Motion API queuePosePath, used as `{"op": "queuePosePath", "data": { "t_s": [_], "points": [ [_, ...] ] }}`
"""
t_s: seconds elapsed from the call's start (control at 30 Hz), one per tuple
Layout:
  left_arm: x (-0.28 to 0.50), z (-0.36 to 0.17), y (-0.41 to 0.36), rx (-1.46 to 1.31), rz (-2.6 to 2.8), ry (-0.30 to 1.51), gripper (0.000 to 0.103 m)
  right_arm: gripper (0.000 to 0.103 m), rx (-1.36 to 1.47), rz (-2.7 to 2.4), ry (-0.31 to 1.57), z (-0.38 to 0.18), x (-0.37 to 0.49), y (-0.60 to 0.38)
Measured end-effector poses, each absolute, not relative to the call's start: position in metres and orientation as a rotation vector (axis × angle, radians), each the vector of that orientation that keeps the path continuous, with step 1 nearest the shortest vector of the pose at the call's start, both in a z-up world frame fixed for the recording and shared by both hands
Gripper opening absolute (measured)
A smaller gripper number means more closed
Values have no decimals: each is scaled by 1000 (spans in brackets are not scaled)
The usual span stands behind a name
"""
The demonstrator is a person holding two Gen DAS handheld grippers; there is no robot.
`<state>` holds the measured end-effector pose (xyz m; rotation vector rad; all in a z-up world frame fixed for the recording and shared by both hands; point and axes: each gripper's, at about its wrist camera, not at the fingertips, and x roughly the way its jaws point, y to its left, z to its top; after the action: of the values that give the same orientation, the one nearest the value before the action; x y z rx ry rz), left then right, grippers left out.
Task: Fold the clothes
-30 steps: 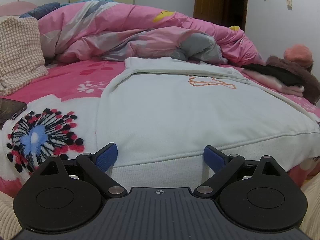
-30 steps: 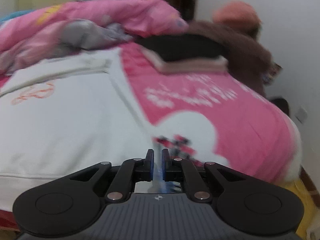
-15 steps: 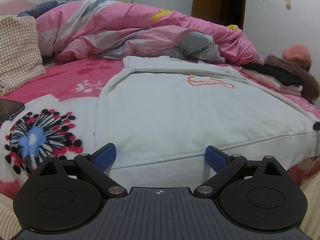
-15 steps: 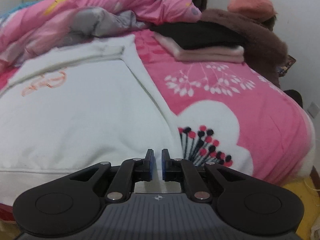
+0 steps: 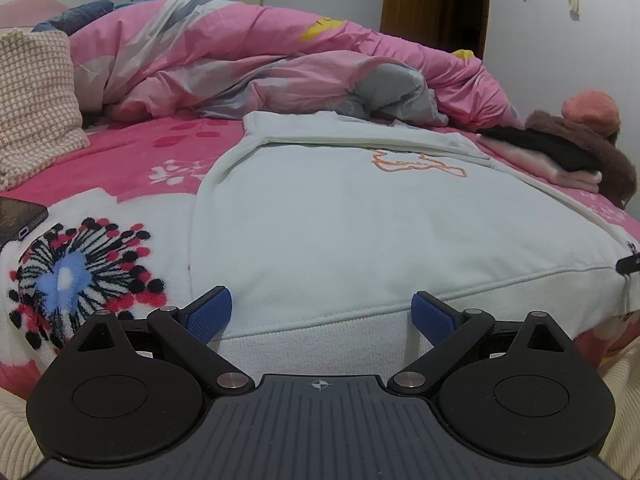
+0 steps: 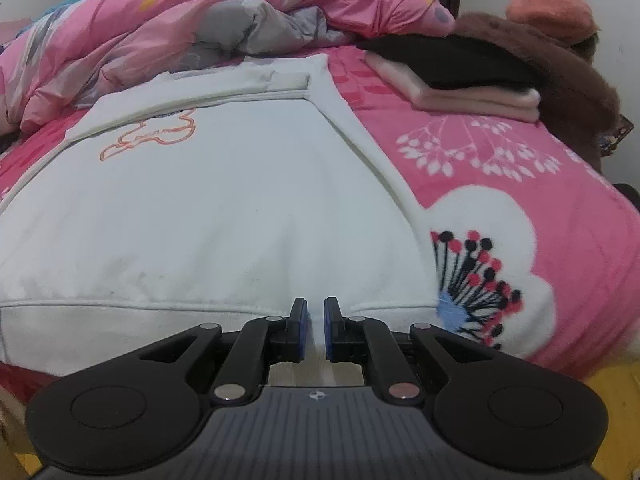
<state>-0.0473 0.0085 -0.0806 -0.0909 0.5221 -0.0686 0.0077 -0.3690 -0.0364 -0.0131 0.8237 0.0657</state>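
A white sweatshirt with an orange outline print lies flat on the pink bed, its ribbed hem toward me. My left gripper is open, and its blue pads stand wide apart over the left part of the hem without touching the cloth. In the right wrist view the sweatshirt fills the left and middle. My right gripper is shut, with its tips just at the hem near the right bottom corner. I see only a narrow slit between its pads, and no fold of cloth is pinched there.
A crumpled pink and grey duvet lies behind the sweatshirt. A stack of folded clothes with an orange hat sits at the right. A phone and a checked pillow are at the left. The flowered blanket shows on both sides.
The right gripper has swung left from over the pink blanket to the sweatshirt's hem corner, its jaws staying shut. The left gripper has kept still and open.
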Motion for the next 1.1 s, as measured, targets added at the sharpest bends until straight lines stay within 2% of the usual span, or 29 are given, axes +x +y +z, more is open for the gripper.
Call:
{"op": "queuePosePath", "data": {
  "t_s": [0.13,0.37,0.47,0.67,0.77,0.87,0.97,1.1],
  "points": [
    [-48,-80,8,-87,-64,524,98,8,-22,104,771,-21,26,-355],
    [-49,-79,11,-89,-43,528,98,7,52,139,831,-47,90,-343],
    [-47,-79,16,-101,-36,529,98,8,45,205,830,-45,49,-338],
    [-46,-80,20,-103,-47,523,99,7,191,472,1024,-43,-23,-335],
    [-48,-79,21,-103,-42,521,99,7,161,368,907,-23,-4,-342],
    [-50,-78,22,-111,-32,522,99,8,344,285,823,-18,51,-372],
    [-52,-77,26,-125,-27,519,99,8,554,249,861,-44,100,-398],
    [-54,-78,30,-132,-20,514,99,8,702,450,992,-76,78,-390]
  ]
}}
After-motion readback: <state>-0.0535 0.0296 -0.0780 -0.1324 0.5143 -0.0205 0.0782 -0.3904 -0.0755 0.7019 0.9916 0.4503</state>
